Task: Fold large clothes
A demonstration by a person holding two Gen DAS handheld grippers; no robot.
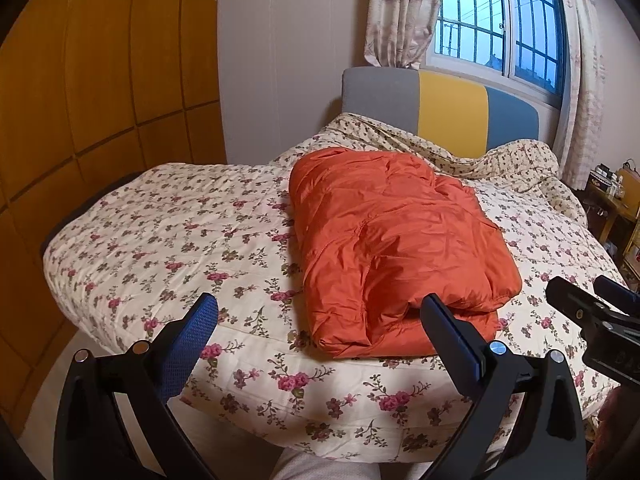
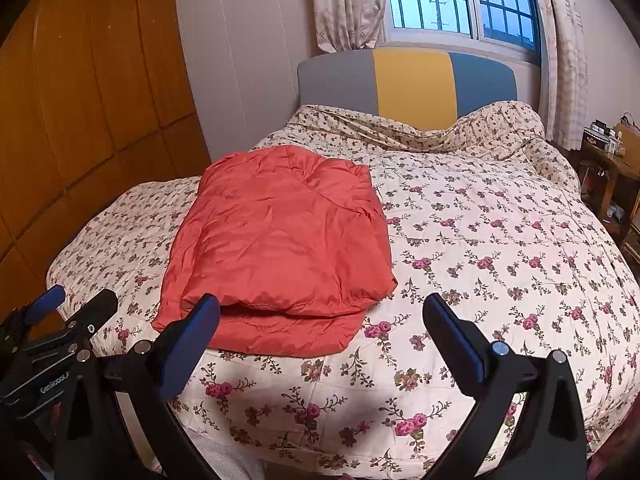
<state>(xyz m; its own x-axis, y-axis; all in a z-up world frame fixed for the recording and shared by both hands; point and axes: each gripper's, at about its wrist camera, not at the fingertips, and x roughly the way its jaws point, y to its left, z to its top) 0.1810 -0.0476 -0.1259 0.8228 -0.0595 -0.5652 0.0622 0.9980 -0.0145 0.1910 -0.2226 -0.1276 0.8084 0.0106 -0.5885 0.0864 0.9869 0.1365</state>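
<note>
Orange puffy jacket (image 1: 396,248) lies folded into a thick, roughly rectangular bundle on the floral bedspread (image 1: 168,240) of the bed, its shiny fabric creased and quilted, with a lower layer sticking out beneath the upper fold along the near edge. Seen from the right wrist view, the jacket (image 2: 280,240) shows a stitched hem along that near edge and a rumpled collar end toward the headboard (image 2: 412,80).

Left claw (image 1: 320,328) is spread wide, its blue-padded fingers (image 1: 188,348) far apart and gripping nothing. The jacket sits just ahead of it and toward its right finger, whose tip overlaps the near edge of the bundle in the picture; whether it touches the fabric I cannot tell. The left finger hangs over bare bedspread near the foot edge of the bed.

Right claw (image 2: 322,332) is likewise wide open and empty. The jacket lies ahead of it and to its left, with the left finger's tip just in front of the near hem; contact is unclear. Its right finger is over bare floral cloth, well apart from the jacket.

Each claw shows at the edge of the other's view: the right one beside the left claw's right finger, the left one beside the right claw's left finger. Beyond the jacket, ahead of both claws, the bedspread bunches against the grey, yellow and blue headboard, under a barred window (image 2: 460,0)
</note>
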